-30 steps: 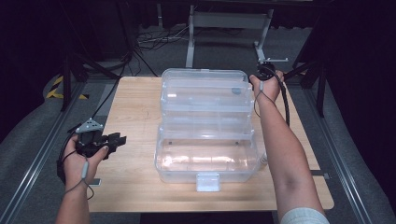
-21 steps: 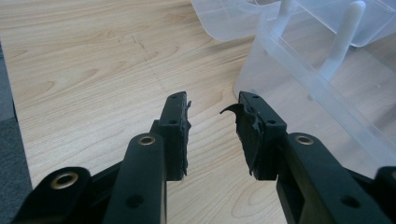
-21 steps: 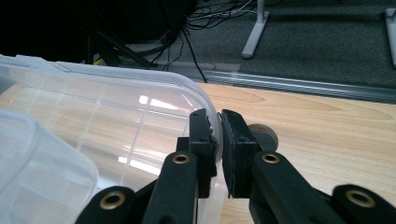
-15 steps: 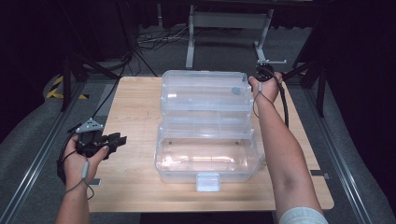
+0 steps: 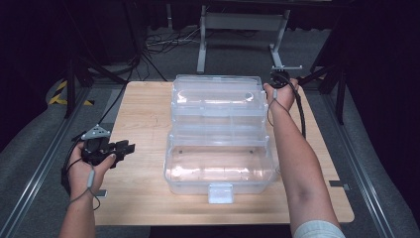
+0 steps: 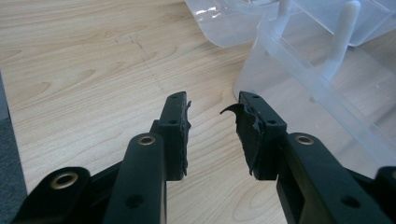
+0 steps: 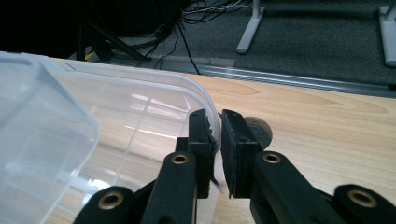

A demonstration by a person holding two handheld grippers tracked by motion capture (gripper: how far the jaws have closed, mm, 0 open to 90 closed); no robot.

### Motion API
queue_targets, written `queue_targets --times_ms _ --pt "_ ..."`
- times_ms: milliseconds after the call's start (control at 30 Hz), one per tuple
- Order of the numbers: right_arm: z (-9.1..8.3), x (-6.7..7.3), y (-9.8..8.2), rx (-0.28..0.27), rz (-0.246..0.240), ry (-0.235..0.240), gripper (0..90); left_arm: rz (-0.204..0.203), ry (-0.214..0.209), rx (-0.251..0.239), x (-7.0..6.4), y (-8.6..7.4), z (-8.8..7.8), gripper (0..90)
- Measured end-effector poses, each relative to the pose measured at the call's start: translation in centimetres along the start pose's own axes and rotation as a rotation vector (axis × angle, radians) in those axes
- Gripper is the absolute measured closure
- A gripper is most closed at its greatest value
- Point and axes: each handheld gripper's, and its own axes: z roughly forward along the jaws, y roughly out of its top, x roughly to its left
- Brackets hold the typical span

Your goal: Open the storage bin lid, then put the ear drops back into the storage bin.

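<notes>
The high view looks down over my table (image 5: 143, 198). My left gripper's camera faces close along the wood; my right's looks outward. All share the clear box (image 5: 218, 129).

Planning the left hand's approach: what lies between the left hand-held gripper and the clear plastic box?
Only bare wooden table, seen in the high view, between left hand-held gripper and box.

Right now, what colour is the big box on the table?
The box is clear, colourless plastic; the high view shows it best.
</notes>
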Motion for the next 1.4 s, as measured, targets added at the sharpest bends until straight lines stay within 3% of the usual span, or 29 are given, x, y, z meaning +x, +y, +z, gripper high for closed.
queue_targets --times_ms 167,267,533,700,867,1133,1400 --pt "-1.1 -0.4 0.4 -0.012 -0.013 -0.005 75.8 0.014 -0.010 0.003 0.0 0.5 0.5 63.9" --pt "-2.2 -0.6 0.6 -0.020 -0.060 -0.027 74.6 0.015 -0.016 0.006 0.0 0.8 0.8 63.1" --pt "-5.7 -1.2 1.4 -0.073 -0.072 -0.019 70.6 0.022 -0.030 0.005 0.0 1.5 1.4 62.4" --pt "-9.0 -0.9 1.3 -0.140 -0.108 0.014 66.7 0.030 -0.034 -0.001 0.0 2.0 1.6 62.2" --pt "-12.4 -0.2 0.8 -0.159 -0.188 0.043 65.7 0.031 -0.035 -0.002 -0.2 2.3 1.8 62.0" --pt "-16.1 0.4 -0.3 -0.147 -0.227 0.091 61.7 0.033 -0.038 0.005 -0.3 2.2 1.9 61.9" --pt "-18.6 0.5 -2.3 -0.100 -0.220 0.155 58.4 0.025 -0.031 0.004 -0.1 2.0 1.6 61.6"
